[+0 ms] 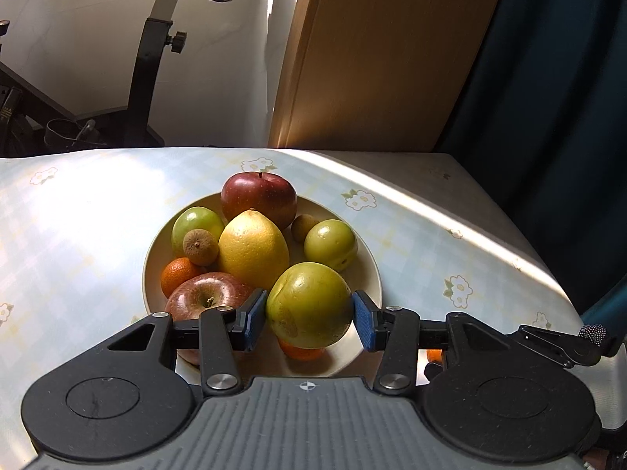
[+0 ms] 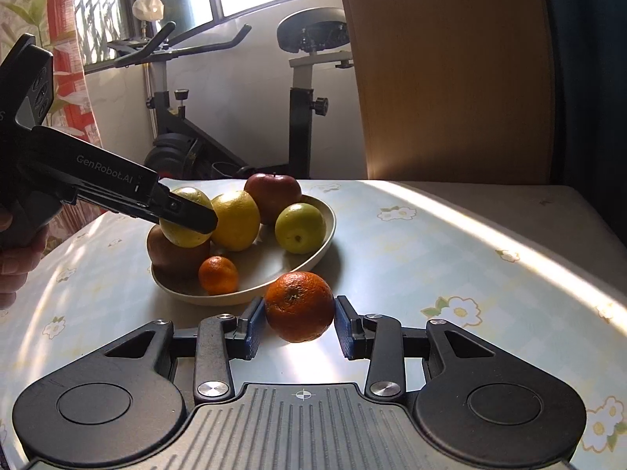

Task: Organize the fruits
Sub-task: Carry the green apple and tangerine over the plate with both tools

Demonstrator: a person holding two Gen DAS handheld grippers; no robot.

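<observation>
A cream bowl (image 1: 368,270) on the table holds several fruits: a yellow lemon (image 1: 252,248), two red apples (image 1: 258,197), green fruits (image 1: 330,244), small oranges (image 1: 178,274) and brown kiwis (image 1: 200,246). My left gripper (image 1: 307,319) is shut on a large green fruit (image 1: 309,305) above the bowl's near side. In the right wrist view the left gripper (image 2: 188,217) holds that green fruit (image 2: 184,235) over the bowl (image 2: 313,254). My right gripper (image 2: 299,321) is shut on an orange (image 2: 298,305) just above the table, in front of the bowl.
The table (image 1: 78,211) has a pale checked cloth with flowers. A wooden chair back (image 2: 450,70) stands behind the table, with a dark blue curtain (image 1: 556,78) to its right. An exercise bike (image 2: 235,117) stands beyond the far edge.
</observation>
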